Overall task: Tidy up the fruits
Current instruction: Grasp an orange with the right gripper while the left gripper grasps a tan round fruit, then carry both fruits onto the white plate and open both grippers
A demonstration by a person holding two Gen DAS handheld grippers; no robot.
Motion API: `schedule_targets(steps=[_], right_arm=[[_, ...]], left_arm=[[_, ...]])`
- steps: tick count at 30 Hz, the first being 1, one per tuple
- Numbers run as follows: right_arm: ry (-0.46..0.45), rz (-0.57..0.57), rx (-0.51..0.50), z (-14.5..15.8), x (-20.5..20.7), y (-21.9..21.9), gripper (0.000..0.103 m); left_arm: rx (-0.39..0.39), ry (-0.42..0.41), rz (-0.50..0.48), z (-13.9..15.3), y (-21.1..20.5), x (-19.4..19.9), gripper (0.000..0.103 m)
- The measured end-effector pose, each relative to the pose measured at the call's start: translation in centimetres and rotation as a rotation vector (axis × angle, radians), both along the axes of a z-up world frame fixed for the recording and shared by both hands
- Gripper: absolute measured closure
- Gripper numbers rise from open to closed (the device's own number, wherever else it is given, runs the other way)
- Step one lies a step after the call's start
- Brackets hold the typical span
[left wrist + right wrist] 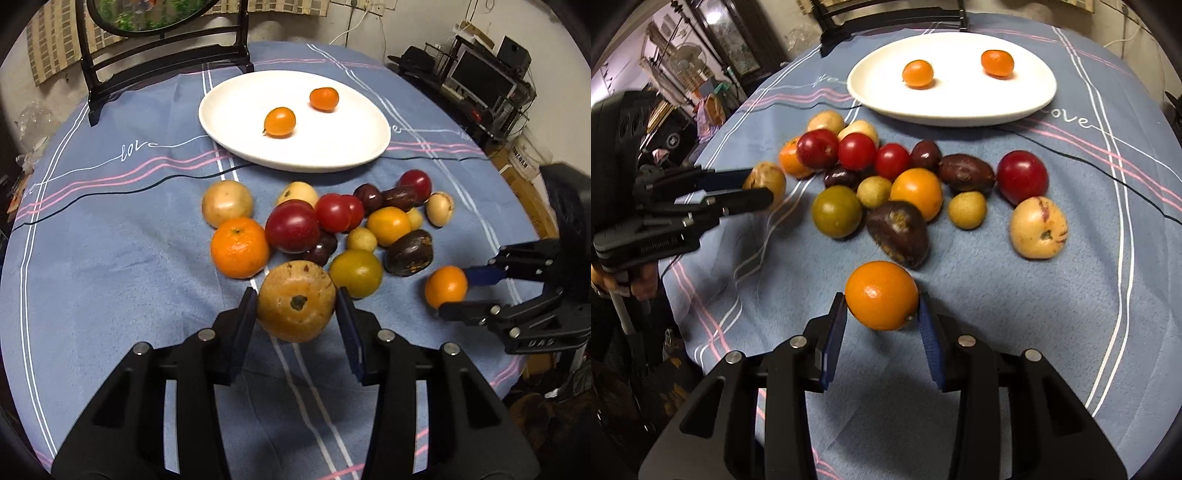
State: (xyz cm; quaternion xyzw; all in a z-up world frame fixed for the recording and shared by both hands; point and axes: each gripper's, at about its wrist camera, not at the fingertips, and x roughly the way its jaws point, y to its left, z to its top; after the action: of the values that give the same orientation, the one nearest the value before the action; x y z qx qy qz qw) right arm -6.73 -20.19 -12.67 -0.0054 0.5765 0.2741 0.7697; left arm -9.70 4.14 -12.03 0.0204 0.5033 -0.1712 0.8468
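Fruit in both tongs right now; the left gripper (297, 312) is clamped across the wide middle of a tan, speckled round fruit (296, 302), stem scar facing the camera, and it looks just clear of the blue striped tablecloth (110, 258); the right gripper (882, 314) pinches a small orange citrus (881, 295) by its flanks, pads pressed to either side. Ahead sits the white plate (229, 110) with two small orange fruits already on it, and between plate and tongs lies the loose heap of red, dark purple, yellow and green fruits (332, 225). Handling, as I judge it: both held pieces are light and firm-skinned but round and smooth, so they could roll or squirt out of flat pads; a hold across the widest girth with gentle pressure suits them, since hard squeezing may bruise. Hard to read: the undersides of both fruits are hidden, so contact with the cloth is uncertain; several heap fruits overlap; the left gripper is blurred in the right wrist view.
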Motion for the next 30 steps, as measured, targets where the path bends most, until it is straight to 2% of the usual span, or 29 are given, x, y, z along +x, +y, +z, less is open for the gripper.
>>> schedule_targets(steps=[4,8,13,19,30], right_arm=[[-0.005,0.014,0.008,0.8,-0.2,-0.2,0.063],[-0.034,-0.006,0.052,2.8,1.1,-0.9,0.063],[-0.154,-0.01,0.07,7.0,4.3,-1.3,0.063],[-0.27,-0.036,0.074,10.5,9.1,-1.3,0.063],[-0.304,-0.074,0.066,10.7,15.5,-1.1,0.063]], left_arm=[[-0.016,-0.02,0.006,1.4,0.1,0.4,0.059],[-0.026,-0.059,0.011,3.4,-0.3,2.1,0.059],[0.007,-0.126,0.003,6.0,-1.6,5.1,0.059],[0.063,-0.178,0.05,8.4,-2.9,9.8,0.059],[0.11,-0.198,0.084,8.4,-4.8,16.1,0.059]])
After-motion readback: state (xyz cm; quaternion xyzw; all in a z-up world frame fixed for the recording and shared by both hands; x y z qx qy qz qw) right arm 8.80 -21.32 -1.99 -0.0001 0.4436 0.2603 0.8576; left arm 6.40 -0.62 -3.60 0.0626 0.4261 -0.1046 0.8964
